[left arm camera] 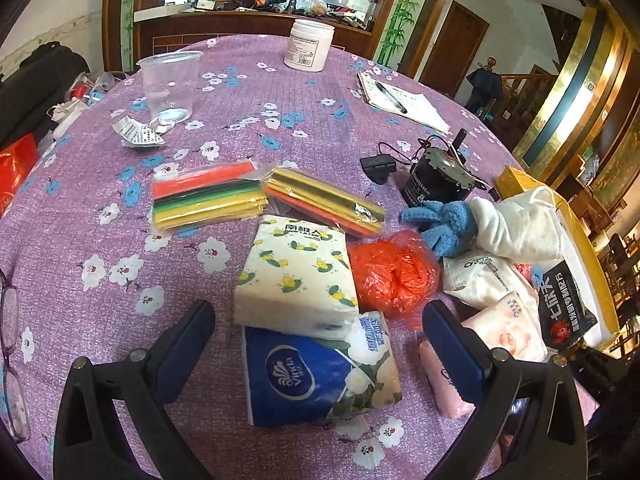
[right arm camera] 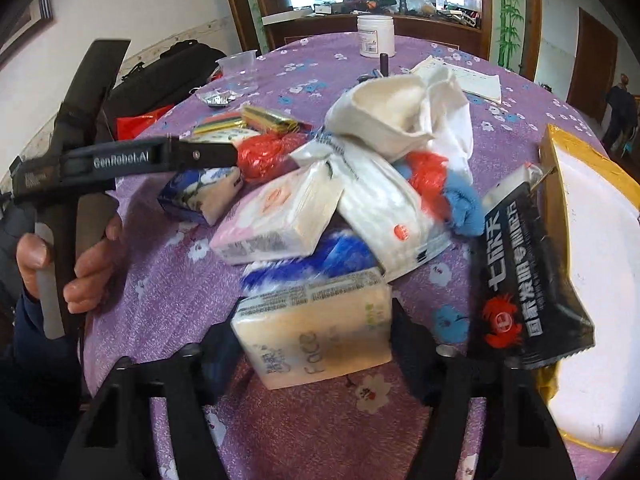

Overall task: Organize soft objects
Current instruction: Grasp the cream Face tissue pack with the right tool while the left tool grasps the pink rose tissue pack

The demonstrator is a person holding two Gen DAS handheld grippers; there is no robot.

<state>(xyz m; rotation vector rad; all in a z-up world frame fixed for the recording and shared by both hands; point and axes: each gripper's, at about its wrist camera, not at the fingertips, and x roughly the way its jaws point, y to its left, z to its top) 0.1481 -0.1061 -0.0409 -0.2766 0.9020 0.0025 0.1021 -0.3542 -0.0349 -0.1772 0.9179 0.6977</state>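
Note:
My left gripper (left arm camera: 320,332) is open, its jaws wide on either side of a blue Vinda tissue pack (left arm camera: 316,380) and a lemon-print tissue pack (left arm camera: 296,280) on the purple flowered tablecloth (left arm camera: 248,92). An orange plastic bag (left arm camera: 394,272), a pink tissue pack (left arm camera: 508,332), a blue glove (left arm camera: 444,222) and white cloth (left arm camera: 520,224) lie to the right. My right gripper (right arm camera: 312,336) is shut on a cream tissue pack (right arm camera: 316,324) and holds it above the table. The left gripper's body shows in the right wrist view (right arm camera: 132,160).
Two packs of coloured sponge strips (left arm camera: 208,196) lie beyond the tissues. A clear plastic cup (left arm camera: 170,84), a white jar (left arm camera: 310,44), a notepad with pen (left arm camera: 400,100) and a black motor (left arm camera: 436,176) stand farther back. A yellow-edged white box (right arm camera: 592,280) sits at the right edge with a black packet (right arm camera: 528,280).

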